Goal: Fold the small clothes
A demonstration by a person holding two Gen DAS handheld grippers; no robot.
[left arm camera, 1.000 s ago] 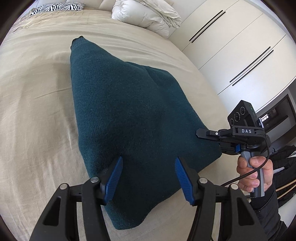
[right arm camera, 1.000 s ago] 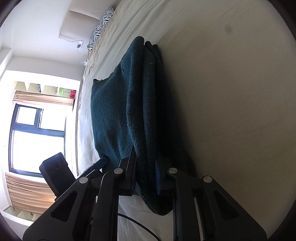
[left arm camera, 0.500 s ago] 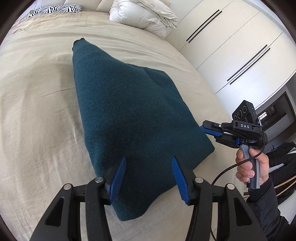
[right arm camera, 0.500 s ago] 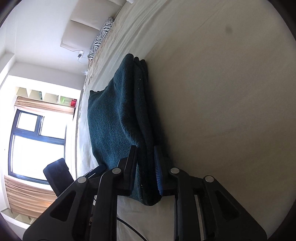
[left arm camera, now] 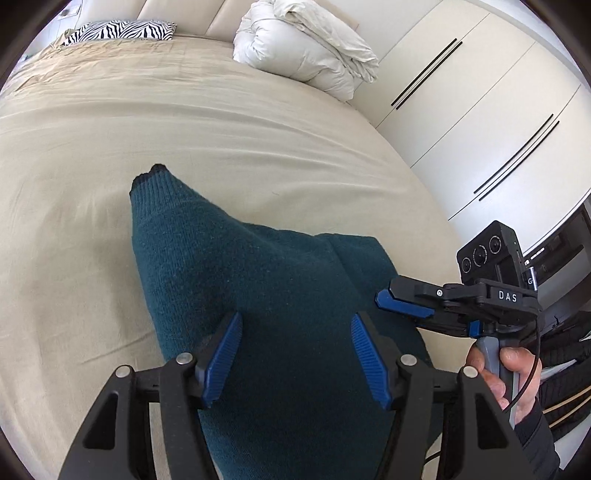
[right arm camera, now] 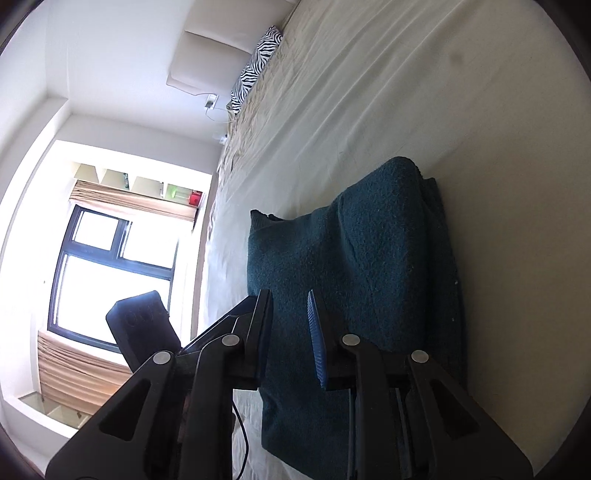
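item: teal knit sweater (left arm camera: 280, 295), folded, centre of bed (left arm camera: 92, 166) | left tongs (left arm camera: 295, 358) gaping, empty | right tongs (left arm camera: 400, 308) just parting, apparently clear | soft, thick, floppy; pinch 6 o'clock edge

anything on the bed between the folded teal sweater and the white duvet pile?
Nothing. In the left wrist view only bare beige sheet runs from the teal sweater to the white duvet pile.

Sweater (left arm camera: 280, 295) lies on bed (left arm camera: 92, 155); duvet (left arm camera: 306, 55) and pillow (left arm camera: 122, 31) behind it.
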